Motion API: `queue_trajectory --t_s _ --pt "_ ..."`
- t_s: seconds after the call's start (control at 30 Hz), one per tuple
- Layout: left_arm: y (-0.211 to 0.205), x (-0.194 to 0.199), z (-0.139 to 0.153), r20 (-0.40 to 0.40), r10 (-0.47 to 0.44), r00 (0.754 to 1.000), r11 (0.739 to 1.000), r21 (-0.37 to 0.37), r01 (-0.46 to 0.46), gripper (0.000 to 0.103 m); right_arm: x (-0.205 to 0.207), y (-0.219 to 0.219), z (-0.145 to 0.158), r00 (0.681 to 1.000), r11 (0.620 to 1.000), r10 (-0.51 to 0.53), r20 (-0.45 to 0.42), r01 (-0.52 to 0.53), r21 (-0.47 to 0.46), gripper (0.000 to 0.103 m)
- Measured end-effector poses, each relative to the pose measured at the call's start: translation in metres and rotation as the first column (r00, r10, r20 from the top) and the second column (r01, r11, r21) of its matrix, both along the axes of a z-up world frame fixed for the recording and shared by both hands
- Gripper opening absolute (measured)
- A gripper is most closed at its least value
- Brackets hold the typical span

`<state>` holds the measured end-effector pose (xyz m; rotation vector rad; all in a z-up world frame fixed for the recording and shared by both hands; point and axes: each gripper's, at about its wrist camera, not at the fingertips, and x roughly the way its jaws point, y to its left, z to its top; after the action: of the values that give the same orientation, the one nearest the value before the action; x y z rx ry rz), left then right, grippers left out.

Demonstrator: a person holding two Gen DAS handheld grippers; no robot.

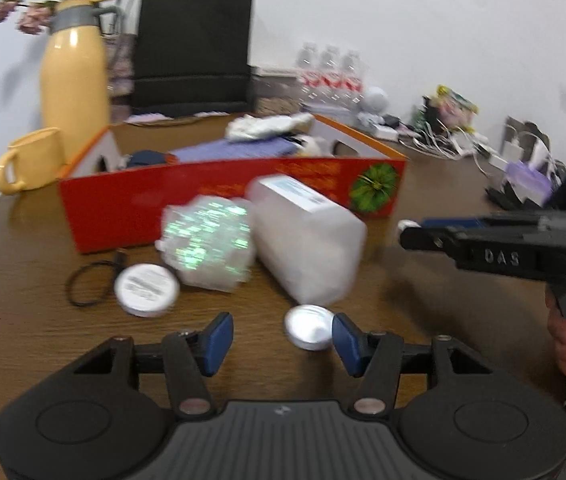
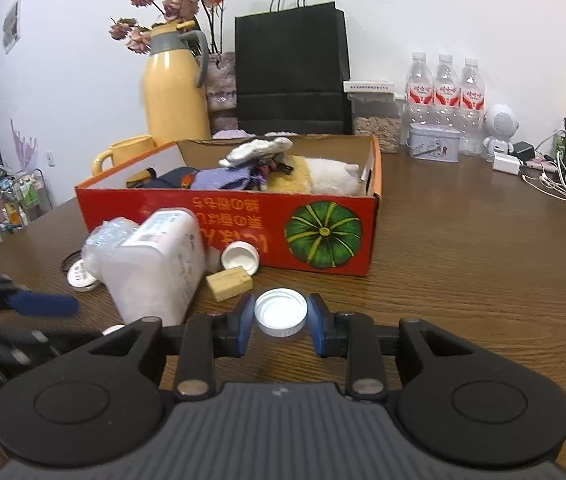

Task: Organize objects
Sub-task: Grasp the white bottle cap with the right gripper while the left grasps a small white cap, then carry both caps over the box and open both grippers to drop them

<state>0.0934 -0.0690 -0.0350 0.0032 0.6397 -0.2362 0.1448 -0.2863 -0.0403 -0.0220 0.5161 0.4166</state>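
On brown wooden table point(image 2: 463, 240), red box point(image 2: 243, 216) (white wall behind)

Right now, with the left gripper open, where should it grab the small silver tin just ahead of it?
Across the rim of the silver tin, coming from above. It lies flat and low on the table, so only its round edge offers grip. The left gripper stands open, the tin beside its right pad.

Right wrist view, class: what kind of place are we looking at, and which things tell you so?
Probably a home or small office room: a wooden table against a white wall, holding a yellow thermos jug with dried flowers behind it, water bottles and tangled chargers.
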Motion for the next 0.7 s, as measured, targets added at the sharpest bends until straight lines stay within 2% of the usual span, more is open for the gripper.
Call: queue_trajectory --t_s 0.1,0.17,0.2,0.33,0.5,0.7 --pt "-0.010 0.004 -0.005 -0.010 -0.012 1.000 1.000 -0.003 0.012 0.053 -0.004 0.001 0.004 1.000 1.000 0.013 0.011 -0.013 0.002 0.029" --pt "-0.012 0.005 -0.006 -0.005 -0.013 1.000 1.000 -0.006 0.013 0.029 -0.007 0.002 0.007 1.000 1.000 0.024 0.018 -0.024 0.001 0.029" --pt "-0.011 0.005 -0.005 -0.007 -0.020 1.000 1.000 -0.013 0.020 0.027 -0.008 0.003 0.008 0.999 1.000 0.028 0.022 -0.028 0.000 0.029" --pt "-0.002 -0.005 0.005 0.029 -0.019 0.999 1.000 -0.020 0.019 0.027 -0.010 0.005 0.014 0.998 0.999 0.035 0.043 -0.036 0.002 0.029" --pt "0.016 -0.009 0.029 0.101 0.037 0.994 0.999 -0.039 -0.033 0.027 -0.005 0.008 0.026 0.996 0.999 0.037 0.081 -0.038 0.003 0.029" --pt "0.031 0.011 0.061 0.182 0.095 0.979 0.995 -0.055 -0.087 0.027 0.018 0.016 0.042 0.991 1.000 0.023 0.129 -0.023 0.000 0.029"
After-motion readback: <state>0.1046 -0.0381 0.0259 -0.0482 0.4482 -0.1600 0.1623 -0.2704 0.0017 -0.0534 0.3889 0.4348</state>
